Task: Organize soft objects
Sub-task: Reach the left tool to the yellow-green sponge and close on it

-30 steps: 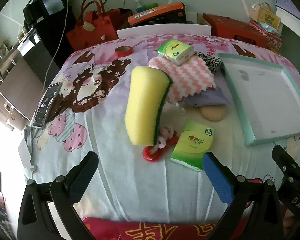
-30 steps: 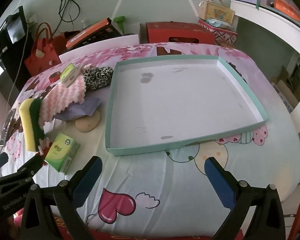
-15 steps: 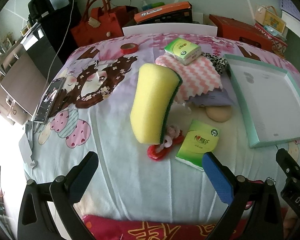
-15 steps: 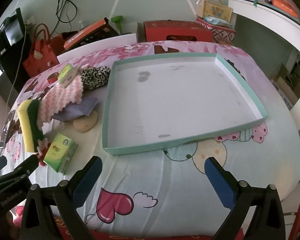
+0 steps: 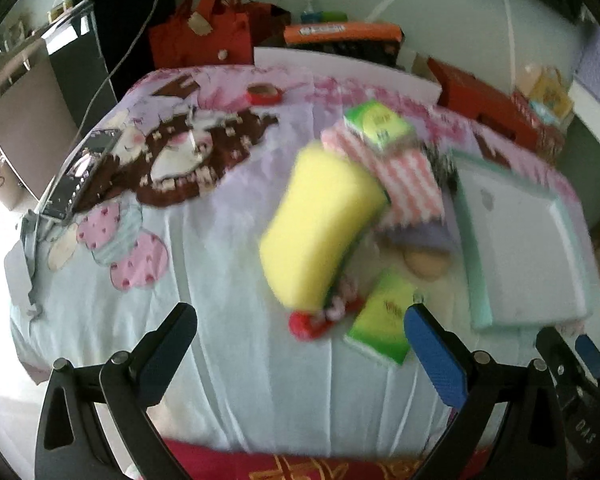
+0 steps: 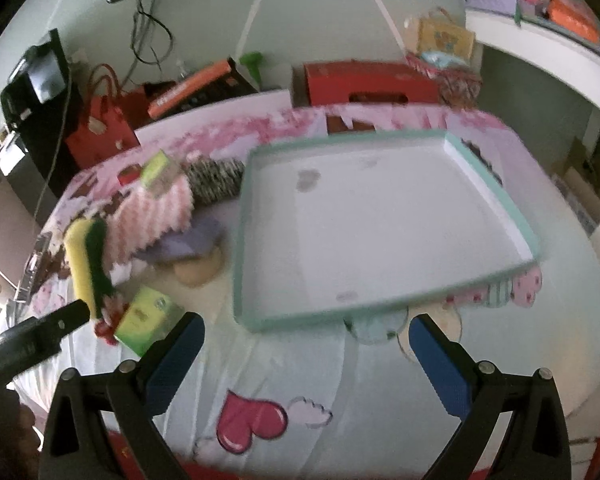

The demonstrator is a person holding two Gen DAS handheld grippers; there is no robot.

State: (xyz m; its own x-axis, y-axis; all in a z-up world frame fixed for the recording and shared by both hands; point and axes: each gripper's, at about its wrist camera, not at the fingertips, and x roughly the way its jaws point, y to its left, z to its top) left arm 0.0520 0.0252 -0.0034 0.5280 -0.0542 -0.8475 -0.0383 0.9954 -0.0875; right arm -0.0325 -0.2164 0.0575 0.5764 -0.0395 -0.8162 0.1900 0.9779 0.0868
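Note:
A yellow sponge with a green back (image 5: 320,232) (image 6: 86,256) lies on the cartoon-print cloth, leaning over a red and pink scrunchie (image 5: 320,318). Beside them lie a green tissue pack (image 5: 384,326) (image 6: 148,316), a beige puff (image 5: 426,262) (image 6: 198,270), a pink zigzag cloth (image 5: 408,172) (image 6: 152,216), a second tissue pack (image 5: 378,124) and a spotted black-and-white piece (image 6: 214,176). The teal-rimmed white tray (image 6: 256,320) (image 5: 476,280) holds nothing. My left gripper (image 5: 300,342) hangs open short of the sponge. My right gripper (image 6: 306,350) is open before the tray's near rim.
A phone (image 5: 82,172) lies near the left table edge and a red tape roll (image 5: 264,94) at the back. Red bags (image 5: 200,36), an orange box (image 5: 342,34) and red boxes (image 6: 366,82) stand behind the table. The near cloth shows a heart print (image 6: 250,424).
Both views have pulled back and tilted, so the objects sit farther off and the frames are blurred. The sponge now appears right of centre. Nothing on the table has moved.

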